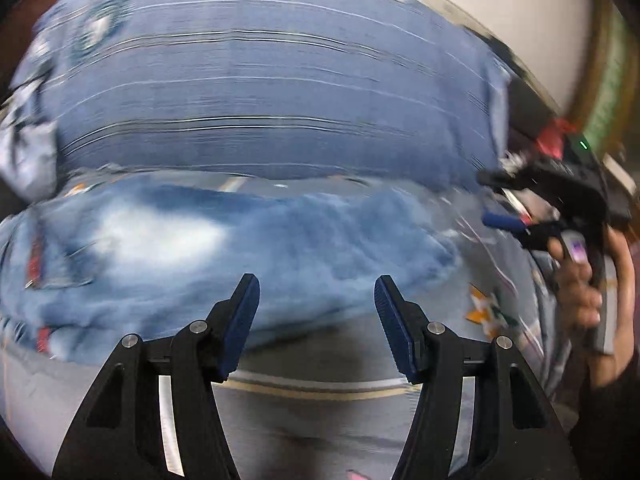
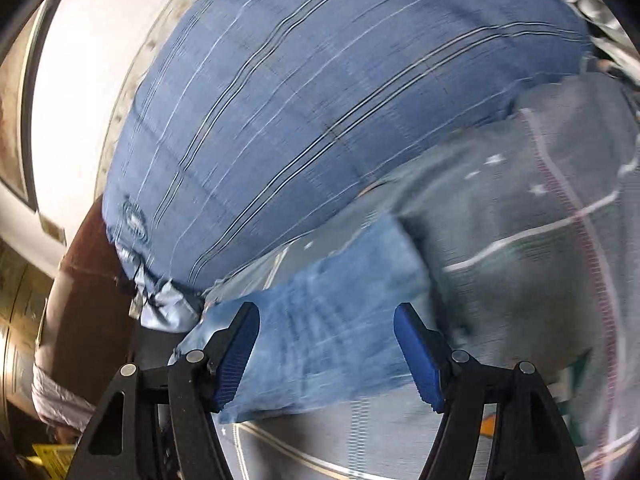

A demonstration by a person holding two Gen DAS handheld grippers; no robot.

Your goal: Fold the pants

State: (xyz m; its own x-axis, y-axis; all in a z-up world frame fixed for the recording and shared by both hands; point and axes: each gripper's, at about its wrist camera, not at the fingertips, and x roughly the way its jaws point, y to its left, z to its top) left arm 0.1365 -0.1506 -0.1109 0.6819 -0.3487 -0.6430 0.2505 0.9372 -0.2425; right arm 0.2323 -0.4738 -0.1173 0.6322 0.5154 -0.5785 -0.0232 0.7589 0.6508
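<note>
Your left gripper (image 1: 316,312) is spread wide, nothing between the blue pads, hovering over the near edge of the jeans (image 1: 224,248). The jeans are faded light-blue denim w/ a bleached white patch, bunched in a band across the grey patterned bedsheet (image 1: 320,412), just in front of a big blue striped pillow (image 1: 260,92). Both views are motion-blurred, so fine detail on the denim is hard to read.

Your right gripper (image 2: 326,344) is also spread apart, empty. In the right wrist view the jeans (image 2: 320,328) run between and below its fingers; can't tell if the pads touch the cloth. The striped pillow (image 2: 320,100) fills the top of that view, w/ the bedsheet (image 2: 540,220) off to the right side and a brown bed frame (image 2: 88,264) at left.

In the left wrist view you can see your right hand (image 1: 580,276) wrapped on the handle of the other gripper (image 1: 502,200) at the right edge, beside the end of the jeans, above the sheet. White wall (image 1: 500,8) behind the pillow.
</note>
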